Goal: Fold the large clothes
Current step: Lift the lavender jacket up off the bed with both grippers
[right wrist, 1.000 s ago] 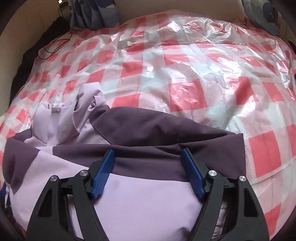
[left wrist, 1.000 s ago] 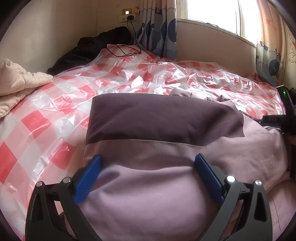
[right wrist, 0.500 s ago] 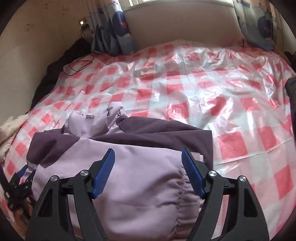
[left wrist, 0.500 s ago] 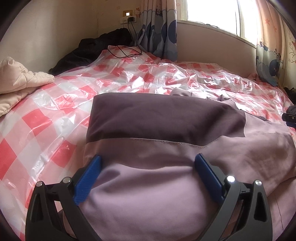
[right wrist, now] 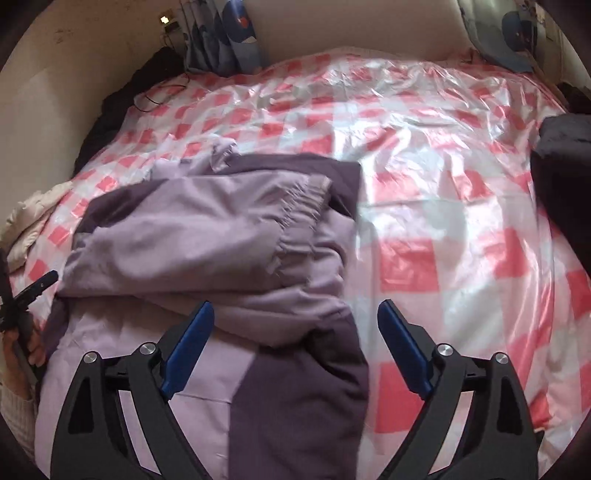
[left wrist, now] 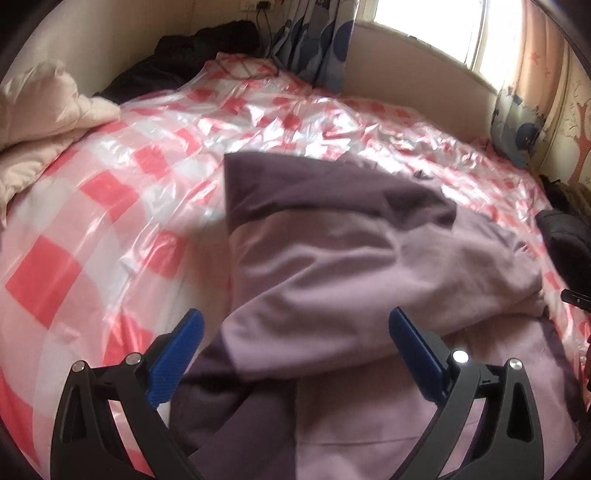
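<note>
Garment folded on checked sheet; both claws gape wide, empty.

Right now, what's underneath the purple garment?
The purple garment lies on the pink checked plastic sheet, visible all around it. Anything beneath the garment's folds is hidden.

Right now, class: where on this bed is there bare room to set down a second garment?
Bare checked cover lies right of the purple garment, up to the dark item. More stretches beyond it toward the curtains. The left side, by the cream quilt, is narrower.
</note>
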